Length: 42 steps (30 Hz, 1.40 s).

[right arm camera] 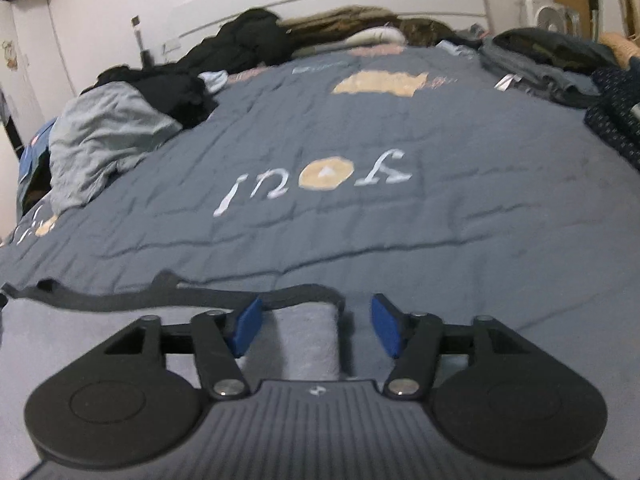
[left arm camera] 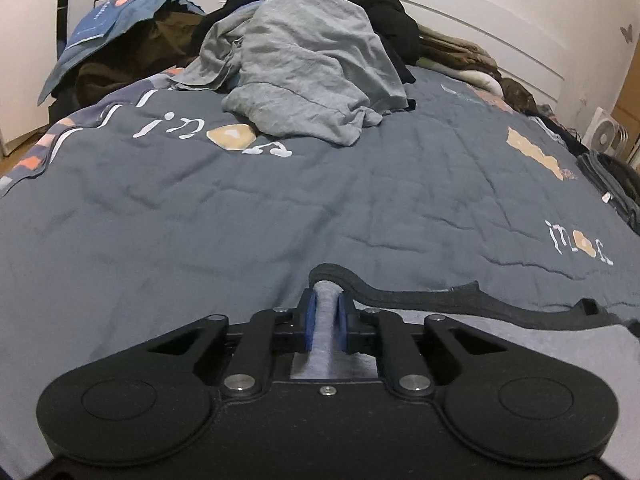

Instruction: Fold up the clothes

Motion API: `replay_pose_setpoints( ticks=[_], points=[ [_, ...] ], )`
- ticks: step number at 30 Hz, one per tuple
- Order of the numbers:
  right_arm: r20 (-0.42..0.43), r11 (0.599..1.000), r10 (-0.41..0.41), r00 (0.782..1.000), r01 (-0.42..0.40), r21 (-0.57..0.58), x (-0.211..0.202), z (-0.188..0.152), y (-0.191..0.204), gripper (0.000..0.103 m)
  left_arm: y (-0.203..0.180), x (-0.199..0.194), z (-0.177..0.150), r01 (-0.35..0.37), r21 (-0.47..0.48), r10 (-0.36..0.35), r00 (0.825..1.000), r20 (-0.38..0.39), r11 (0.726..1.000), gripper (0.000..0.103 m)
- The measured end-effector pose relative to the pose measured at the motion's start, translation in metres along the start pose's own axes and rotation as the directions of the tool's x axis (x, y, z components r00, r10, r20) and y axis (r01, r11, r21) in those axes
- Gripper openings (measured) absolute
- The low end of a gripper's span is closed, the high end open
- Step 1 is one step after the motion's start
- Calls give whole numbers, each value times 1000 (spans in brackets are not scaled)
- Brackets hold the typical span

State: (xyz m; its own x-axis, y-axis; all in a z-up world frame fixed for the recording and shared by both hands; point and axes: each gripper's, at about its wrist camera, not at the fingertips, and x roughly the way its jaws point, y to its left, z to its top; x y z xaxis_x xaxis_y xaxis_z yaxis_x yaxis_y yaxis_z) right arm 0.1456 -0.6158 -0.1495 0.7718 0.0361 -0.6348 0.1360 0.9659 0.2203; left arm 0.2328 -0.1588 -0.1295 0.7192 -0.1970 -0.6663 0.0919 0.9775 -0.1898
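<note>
- left wrist view: the left gripper (left arm camera: 325,322) has its blue pads pinched tight on a fold of a grey garment with a dark waistband (left arm camera: 420,294), which lies at the near edge of the bedspread (left arm camera: 320,200). hold that grip firm and keep the band taut toward the other tool.
- printed letters on the bedspread look like "youi", upside down.
- right wrist view: the right gripper (right arm camera: 316,326) stands spread, pads either side of a raised grey fold and not touching it. close squarely before any lift.
- the crumpled grey shirt (right arm camera: 100,140) lies far left.
</note>
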Motion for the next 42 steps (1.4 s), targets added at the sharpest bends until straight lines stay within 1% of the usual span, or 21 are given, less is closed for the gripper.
replay_pose_setpoints(
  ticks=[1,3,5,7,10,14,18,20,23,25,26,27,29,30,31,32,34,37,38,39,42],
  points=[
    [-1,1000,14,1000,-14,4,1,-1,0,24,0,-2,1,1,1,-1,1000,9,1000,6],
    [-1,1000,25,1000,-25,17,1,0,2,11,-1,-6,2,-4,-2,4,999,36,1000,4],
    [20,999,40,999,-40,31,-3,1,2,6,-2,-10,4,-1,-7,1,998,64,1000,3],
    [49,997,51,998,-53,48,-7,3,1,5,-2,-15,7,3,-14,-2,995,96,1000,3],
    [125,995,57,991,-66,69,-17,8,0,5,-4,-20,10,3,-16,-1,992,130,1000,2],
    [204,997,50,978,-60,43,-22,9,3,5,-6,-13,9,-6,-9,7,993,116,1000,2],
    [174,998,36,984,-45,48,-5,4,2,5,-5,3,5,-9,2,9,997,83,1000,3],
    [145,998,28,989,-37,59,5,2,1,5,-4,7,5,-7,2,7,996,89,1000,3],
    [159,996,18,987,-31,81,7,6,-3,5,1,8,9,3,-51,1,997,73,999,3],
    [170,995,15,985,-32,98,5,9,-5,6,3,11,10,4,-70,-2,1000,30,998,4],
    [152,994,19,988,-34,102,6,10,-6,6,4,9,9,3,-76,0,999,32,997,4],
    [124,993,15,992,-30,116,6,12,-7,10,5,6,8,1,-81,2,999,38,997,6],
    [73,990,8,997,-18,141,5,14,-10,12,5,-9,11,1,-88,5,997,73,996,7],
    [67,990,0,998,-10,142,0,17,-10,18,5,-16,12,1,-91,8,996,90,996,9],
    [71,990,-3,997,-7,142,-9,20,-10,26,5,-24,13,4,-97,7,994,109,995,15],
    [79,990,-2,997,-9,141,-19,22,-9,29,5,-33,14,22,-115,-8,992,128,993,19],
    [112,987,43,993,-59,150,-41,26,-7,43,1,-49,13,78,-150,-56,987,148,986,36],
    [117,973,130,985,-150,175,-69,25,1,49,-10,-67,3,187,-197,-158,976,151,962,37],
    [107,970,152,983,-169,173,-77,22,5,50,-16,-71,-1,211,-197,-185,973,142,958,37],
    [100,972,155,983,-170,165,-84,18,7,50,-24,-76,-8,230,-189,-207,969,131,955,37],
    [94,982,123,988,-135,133,-108,-3,6,52,-44,-90,-31,282,-172,-270,958,93,944,37]
  ],
)
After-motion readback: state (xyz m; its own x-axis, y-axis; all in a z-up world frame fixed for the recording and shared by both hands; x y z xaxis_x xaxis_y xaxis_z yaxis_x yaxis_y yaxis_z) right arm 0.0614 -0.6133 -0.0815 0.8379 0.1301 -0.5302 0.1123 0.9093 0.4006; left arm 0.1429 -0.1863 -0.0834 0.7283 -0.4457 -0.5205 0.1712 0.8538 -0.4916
